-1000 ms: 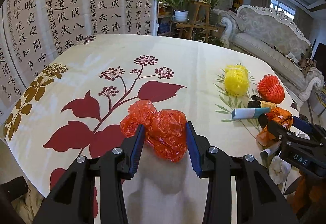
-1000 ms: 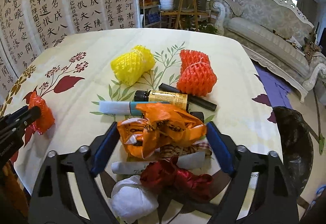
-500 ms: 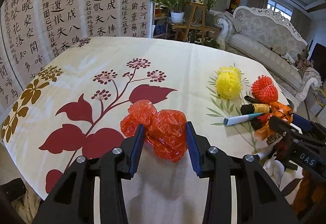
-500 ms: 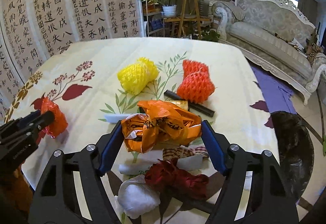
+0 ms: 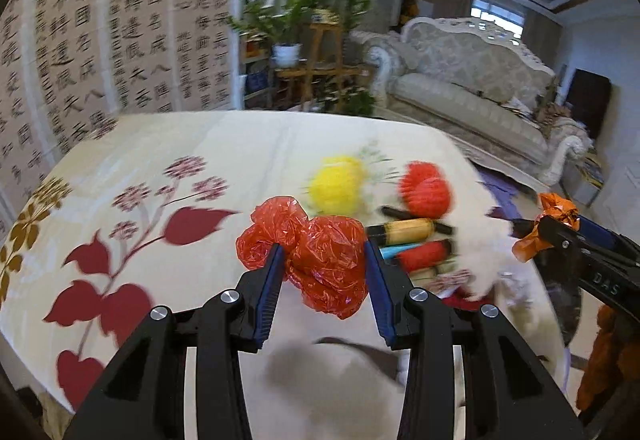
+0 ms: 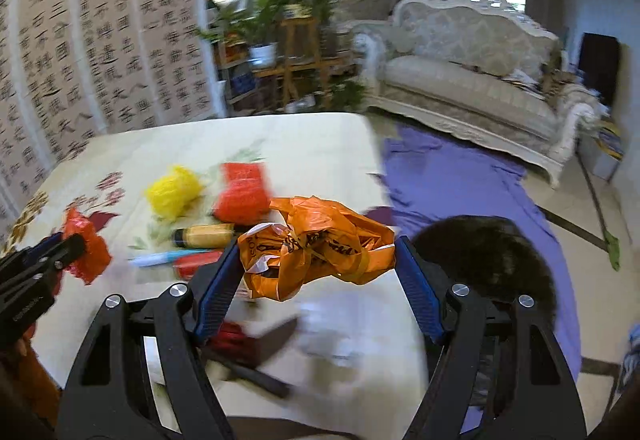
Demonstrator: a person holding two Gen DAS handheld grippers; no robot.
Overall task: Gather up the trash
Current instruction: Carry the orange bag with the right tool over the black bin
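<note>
Tongs (image 5: 322, 264) grip red bag (image 5: 316, 260); orange bag (image 6: 316, 246) gripped.

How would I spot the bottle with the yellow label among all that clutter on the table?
Start at the flower-patterned tablecloth and find the fuzzy yellow foam net and the red foam net lying side by side. Just in front of them lies the small bottle with the yellow label, on its side. Its dark cap and hard cylinder shape separate it from the soft nets and crumpled bags.
</note>
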